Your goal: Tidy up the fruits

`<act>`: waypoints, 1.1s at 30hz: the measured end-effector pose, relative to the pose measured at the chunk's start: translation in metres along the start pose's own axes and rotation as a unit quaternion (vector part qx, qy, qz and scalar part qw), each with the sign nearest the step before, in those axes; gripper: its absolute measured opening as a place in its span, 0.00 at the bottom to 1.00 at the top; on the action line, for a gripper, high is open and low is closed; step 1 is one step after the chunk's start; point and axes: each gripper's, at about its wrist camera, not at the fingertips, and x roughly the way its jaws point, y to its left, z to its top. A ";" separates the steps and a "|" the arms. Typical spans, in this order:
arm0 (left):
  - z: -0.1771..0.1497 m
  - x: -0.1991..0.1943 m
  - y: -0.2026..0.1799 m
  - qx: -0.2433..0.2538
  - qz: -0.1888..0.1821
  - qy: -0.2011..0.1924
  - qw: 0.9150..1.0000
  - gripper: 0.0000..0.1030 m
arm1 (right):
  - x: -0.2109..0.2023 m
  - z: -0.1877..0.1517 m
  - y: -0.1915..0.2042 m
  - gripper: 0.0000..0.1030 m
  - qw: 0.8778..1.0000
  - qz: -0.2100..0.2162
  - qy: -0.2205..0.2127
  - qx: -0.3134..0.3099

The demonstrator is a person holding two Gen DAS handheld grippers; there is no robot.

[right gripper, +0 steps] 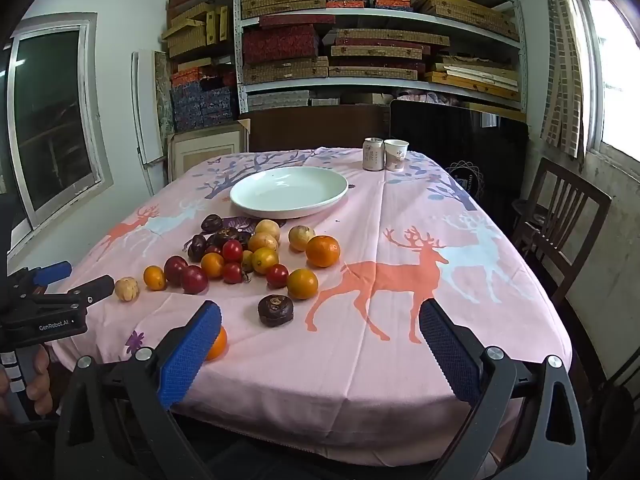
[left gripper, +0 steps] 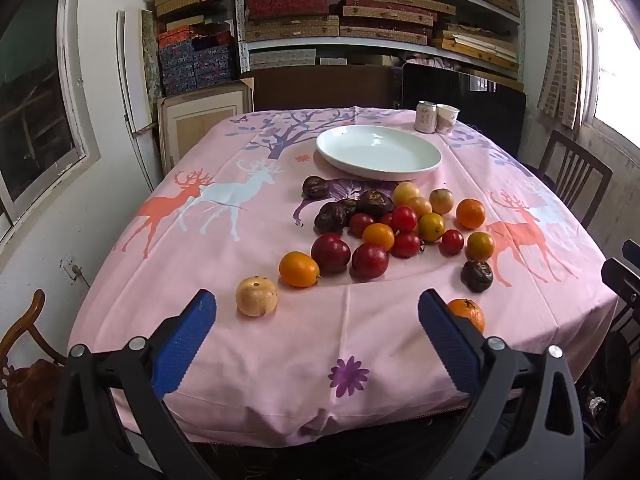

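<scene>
plate (left gripper: pixel 378 154): white, bare, mid-desk | fruits (left gripper: pixel 384 228): loose on pink cloth (left gripper: pixel 280 352) just before plate | can (left gripper: pixel 425 117), cup (left gripper: pixel 447 118): behind plate | left tongs (left gripper: pixel 316 316), right tongs (right gripper: pixel 320 320): both wide open, holding nothing

A pink deer-print tablecloth (right gripper: pixel 400 360) carries scattered fruits (right gripper: pixel 256 260), a white plate (right gripper: pixel 288 192), a can (right gripper: pixel 373 154) and a paper cup (right gripper: pixel 396 155).

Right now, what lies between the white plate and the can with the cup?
Nothing: bare pink tablecloth separates the white plate from the can and cup, clearest in the right wrist view.
</scene>
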 end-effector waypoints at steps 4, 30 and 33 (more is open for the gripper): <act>0.000 0.000 -0.001 0.001 0.000 0.002 1.000 0.96 | 0.001 0.000 0.000 0.97 1.000 -0.002 0.001 -0.002; -0.006 0.006 -0.005 0.003 -0.003 0.005 1.000 0.96 | 0.004 -0.002 -0.002 0.97 1.000 -0.006 0.011 0.002; -0.006 0.006 -0.005 0.003 -0.003 0.005 1.000 0.96 | 0.006 -0.005 0.000 0.97 1.000 -0.005 0.012 0.001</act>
